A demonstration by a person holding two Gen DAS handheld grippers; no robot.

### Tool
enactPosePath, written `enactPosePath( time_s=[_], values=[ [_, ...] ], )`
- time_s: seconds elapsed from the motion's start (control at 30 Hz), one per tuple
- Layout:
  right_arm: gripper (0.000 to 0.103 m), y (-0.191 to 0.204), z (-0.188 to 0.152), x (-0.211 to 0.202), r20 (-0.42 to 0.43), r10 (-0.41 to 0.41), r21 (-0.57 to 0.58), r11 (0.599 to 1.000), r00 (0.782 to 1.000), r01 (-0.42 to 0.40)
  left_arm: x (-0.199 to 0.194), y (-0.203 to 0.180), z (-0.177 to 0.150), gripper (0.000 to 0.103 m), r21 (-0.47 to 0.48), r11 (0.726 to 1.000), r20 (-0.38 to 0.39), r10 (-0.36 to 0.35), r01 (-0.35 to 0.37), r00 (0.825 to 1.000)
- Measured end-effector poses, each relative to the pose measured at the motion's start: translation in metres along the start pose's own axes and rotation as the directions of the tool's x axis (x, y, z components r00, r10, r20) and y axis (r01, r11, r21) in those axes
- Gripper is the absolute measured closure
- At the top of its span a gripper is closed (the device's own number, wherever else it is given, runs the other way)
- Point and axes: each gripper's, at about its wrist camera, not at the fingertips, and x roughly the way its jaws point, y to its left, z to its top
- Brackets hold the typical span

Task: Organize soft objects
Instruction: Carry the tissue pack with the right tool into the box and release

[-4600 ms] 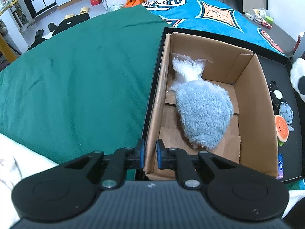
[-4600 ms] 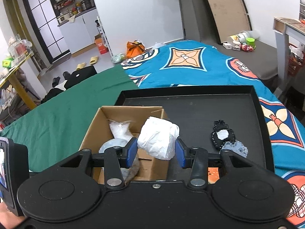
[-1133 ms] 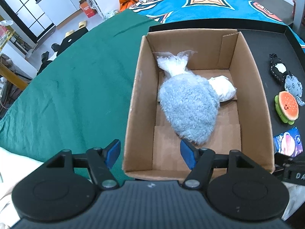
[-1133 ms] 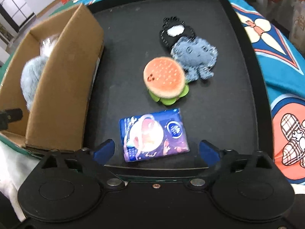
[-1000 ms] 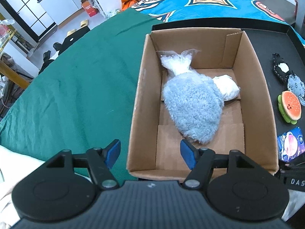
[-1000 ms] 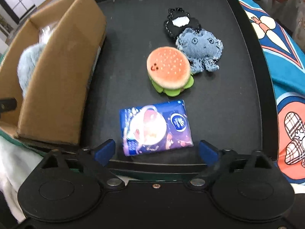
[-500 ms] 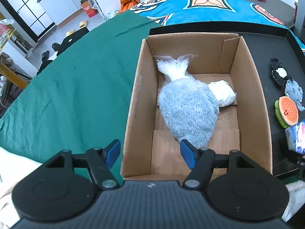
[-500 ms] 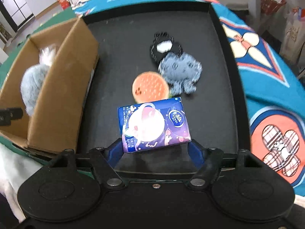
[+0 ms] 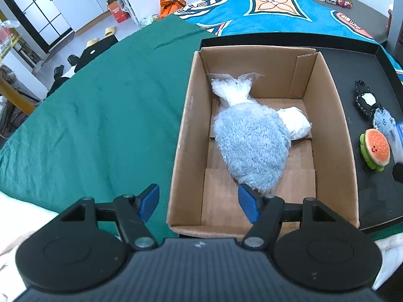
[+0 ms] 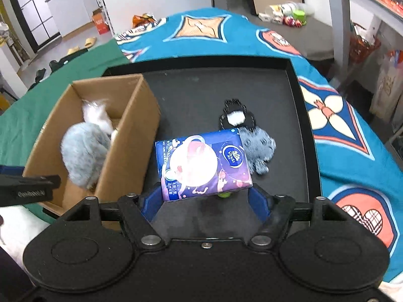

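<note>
The right gripper [image 10: 205,198] is clamped on a blue tissue pack [image 10: 202,161] with a round logo, above the black tray [image 10: 303,115]. The cardboard box [image 9: 187,125] holds a grey plush [image 9: 250,148] and two white bags. The left gripper [image 9: 199,201] stands apart, empty.

- A glossy printed plastic wrap is seen on the tissue pack [image 10: 204,162].
- The box [image 9: 330,115] is made of matt brown cardboard.
- Shaggy grey fur covers the plush toy [image 9: 252,148].
- The tray [image 10: 201,95] looks matt black.

A green cloth [image 9: 95,115] meets a patterned blue blanket [image 10: 335,130], with slippers [image 9: 100,37] on the floor beyond.
</note>
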Motion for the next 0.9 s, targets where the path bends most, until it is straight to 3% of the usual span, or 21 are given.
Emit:
enactPosePath(
  time_s=[0.43, 0.57, 0.77, 0.9],
  values=[
    [0.033, 0.025, 0.019, -0.026, 0.103, 0.034, -0.012, 0.999, 0.994, -0.033, 0.005, 0.013, -0.007, 0.036, -0.042, 0.998, 0.022, -0.046, 0.047, 0.999],
    [0.033, 0.035, 0.023, -0.030, 0.126, 0.041, -0.018, 0.999, 0.991, -0.039, 0.012, 0.019, -0.012, 0.041, -0.073, 0.995, 0.015, -0.060, 0.061, 0.998],
    [0.032, 0.052, 0.027, -0.035, 0.156, 0.080, -0.038, 0.996, 0.985, -0.075, 0.013, 0.025, -0.015, 0.073, -0.093, 0.992, 0.027, -0.088, 0.090, 0.996],
    [0.032, 0.067, 0.028, -0.033, 0.155, 0.114, -0.067, 0.992, 0.981, -0.105, 0.012, 0.029, -0.016, 0.085, -0.110, 0.990, 0.036, -0.084, 0.088, 0.996]
  ],
)
